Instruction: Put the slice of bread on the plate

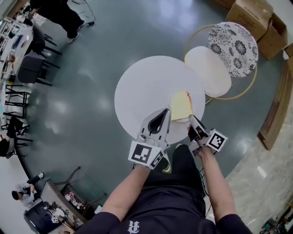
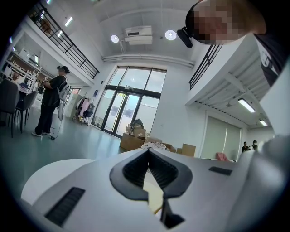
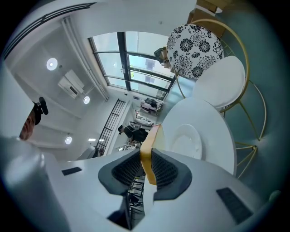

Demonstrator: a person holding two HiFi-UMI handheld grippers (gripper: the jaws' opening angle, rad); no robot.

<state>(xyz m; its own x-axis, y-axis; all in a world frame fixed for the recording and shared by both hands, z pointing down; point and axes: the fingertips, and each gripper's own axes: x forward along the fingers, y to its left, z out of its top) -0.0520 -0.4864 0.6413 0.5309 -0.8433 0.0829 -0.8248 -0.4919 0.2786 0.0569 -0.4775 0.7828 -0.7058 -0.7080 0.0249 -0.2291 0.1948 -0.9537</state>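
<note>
My right gripper (image 1: 192, 118) (image 3: 146, 164) is shut on the slice of bread (image 1: 181, 106) (image 3: 149, 149), a pale slice with a tan crust that sticks out past the pads over the near right part of the round white table (image 1: 137, 89). A shallow white plate (image 3: 187, 140) lies on the table just beyond the bread. My left gripper (image 1: 166, 112) (image 2: 148, 156) has its tips together right beside the bread's left edge. I cannot tell whether it touches the bread. Through the gap behind the tips, a bit of the bread (image 2: 154, 192) shows.
A gold-framed chair with a white seat (image 1: 210, 71) and a black-and-white patterned back (image 1: 233, 42) stands right behind the table. Cardboard boxes (image 1: 256, 18) sit at the far right. Dark chairs (image 1: 32, 64) and a person (image 1: 59, 13) are off to the left.
</note>
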